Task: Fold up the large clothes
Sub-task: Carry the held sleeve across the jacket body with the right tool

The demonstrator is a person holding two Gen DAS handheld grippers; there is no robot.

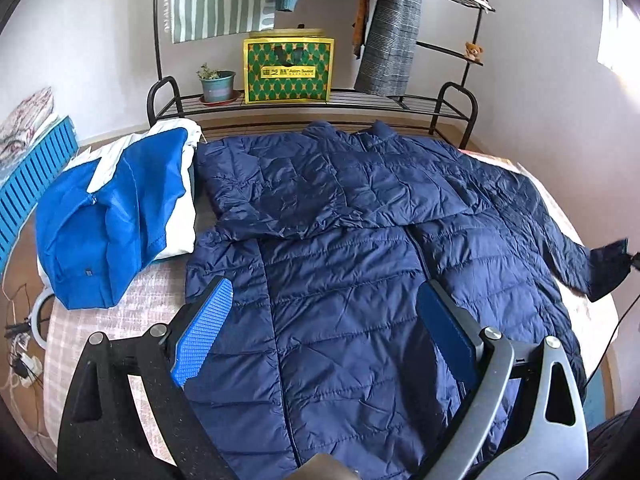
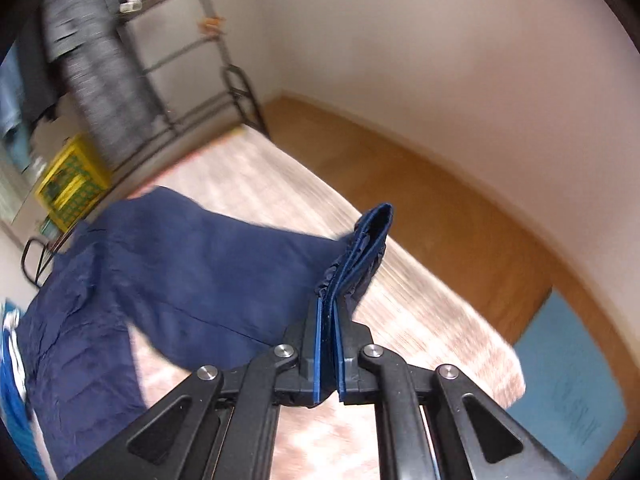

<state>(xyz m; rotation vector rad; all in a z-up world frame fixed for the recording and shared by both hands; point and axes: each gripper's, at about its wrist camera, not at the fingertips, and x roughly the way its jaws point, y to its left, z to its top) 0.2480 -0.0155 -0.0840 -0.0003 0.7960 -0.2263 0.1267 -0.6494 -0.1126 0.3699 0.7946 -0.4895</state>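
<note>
A navy quilted puffer jacket (image 1: 360, 248) lies spread front-up on the bed, its left sleeve folded across the chest. My left gripper (image 1: 324, 300) is open and empty, hovering over the jacket's lower body. My right gripper (image 2: 329, 304) is shut on the cuff of the jacket's right sleeve (image 2: 360, 252) and holds it lifted above the bed; the cuff (image 1: 608, 268) also shows at the right edge of the left wrist view. The right wrist view is motion-blurred.
A folded blue and white jacket (image 1: 116, 216) lies on the bed left of the navy one. A black metal rack (image 1: 320, 100) behind holds a potted plant (image 1: 216, 84), a green and yellow bag (image 1: 288, 70) and hanging clothes. Wooden floor (image 2: 440, 200) and a blue mat (image 2: 568, 376) lie right of the bed.
</note>
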